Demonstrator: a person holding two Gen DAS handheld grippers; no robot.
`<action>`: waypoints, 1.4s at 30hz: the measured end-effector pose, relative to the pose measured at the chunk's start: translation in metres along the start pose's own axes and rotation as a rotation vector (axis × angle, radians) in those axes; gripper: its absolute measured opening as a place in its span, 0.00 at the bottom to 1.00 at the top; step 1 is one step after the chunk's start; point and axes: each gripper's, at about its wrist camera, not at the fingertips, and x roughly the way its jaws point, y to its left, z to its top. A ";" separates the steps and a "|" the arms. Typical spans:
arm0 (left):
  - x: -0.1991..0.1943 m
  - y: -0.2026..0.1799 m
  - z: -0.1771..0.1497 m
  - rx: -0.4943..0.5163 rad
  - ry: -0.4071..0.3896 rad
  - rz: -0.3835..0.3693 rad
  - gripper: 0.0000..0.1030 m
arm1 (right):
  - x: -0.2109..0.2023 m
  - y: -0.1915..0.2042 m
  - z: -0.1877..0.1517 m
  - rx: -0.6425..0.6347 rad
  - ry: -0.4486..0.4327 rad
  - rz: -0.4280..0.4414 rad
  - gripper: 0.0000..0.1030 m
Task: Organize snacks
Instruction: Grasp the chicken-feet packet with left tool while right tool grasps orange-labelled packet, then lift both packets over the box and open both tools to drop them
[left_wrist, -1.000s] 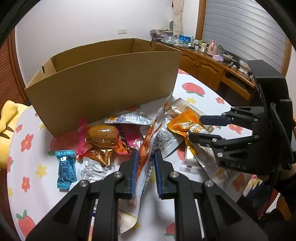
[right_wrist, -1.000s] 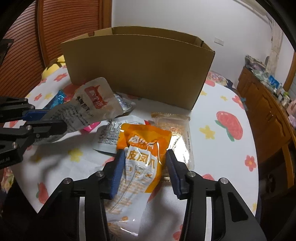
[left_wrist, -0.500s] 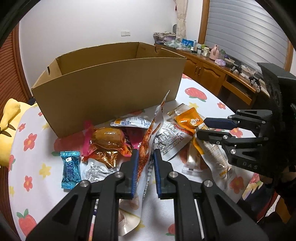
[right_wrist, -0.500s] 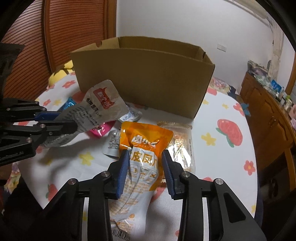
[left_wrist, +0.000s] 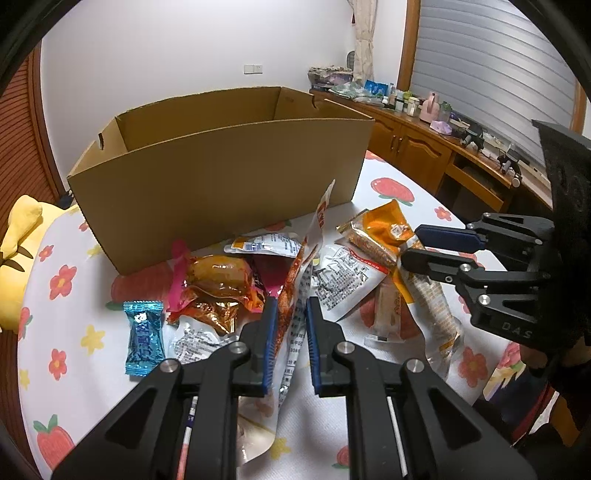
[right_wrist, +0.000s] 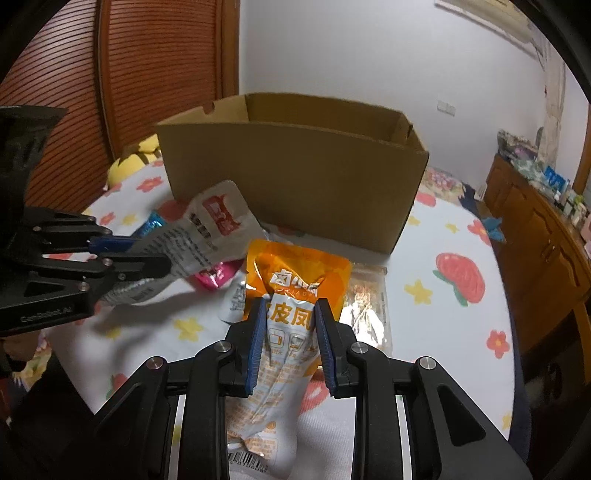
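My left gripper (left_wrist: 289, 310) is shut on a silver and red snack pouch (left_wrist: 295, 295), held edge-on above the table; the pouch also shows in the right wrist view (right_wrist: 207, 229). My right gripper (right_wrist: 290, 314) is shut on an orange and white snack pouch (right_wrist: 295, 280) and lifts it off the table; it also shows in the left wrist view (left_wrist: 391, 229). An open cardboard box (left_wrist: 221, 177) stands behind the snacks, also seen in the right wrist view (right_wrist: 295, 173). Several loose snacks lie before it.
A blue candy (left_wrist: 144, 336), an orange-brown wrapped snack (left_wrist: 218, 277), a white sachet (left_wrist: 343, 277) and a clear golden packet (right_wrist: 365, 306) lie on the flowered tablecloth (left_wrist: 59, 325). A yellow plush (left_wrist: 18, 236) sits at the left. A wooden cabinet (left_wrist: 424, 151) stands behind.
My right gripper closed on the orange pouch and lifted it. My left gripper rose with the silver pouch. Both cameras now look higher over the box.
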 end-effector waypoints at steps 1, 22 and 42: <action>-0.001 0.000 0.000 -0.001 -0.002 -0.001 0.12 | -0.003 0.001 0.000 -0.005 -0.013 -0.001 0.24; 0.011 -0.004 0.003 0.025 0.022 -0.002 0.03 | 0.010 0.002 0.001 -0.029 0.002 -0.014 0.25; 0.030 -0.007 0.006 0.031 0.088 0.005 0.15 | 0.019 -0.005 -0.035 0.092 0.203 0.027 0.68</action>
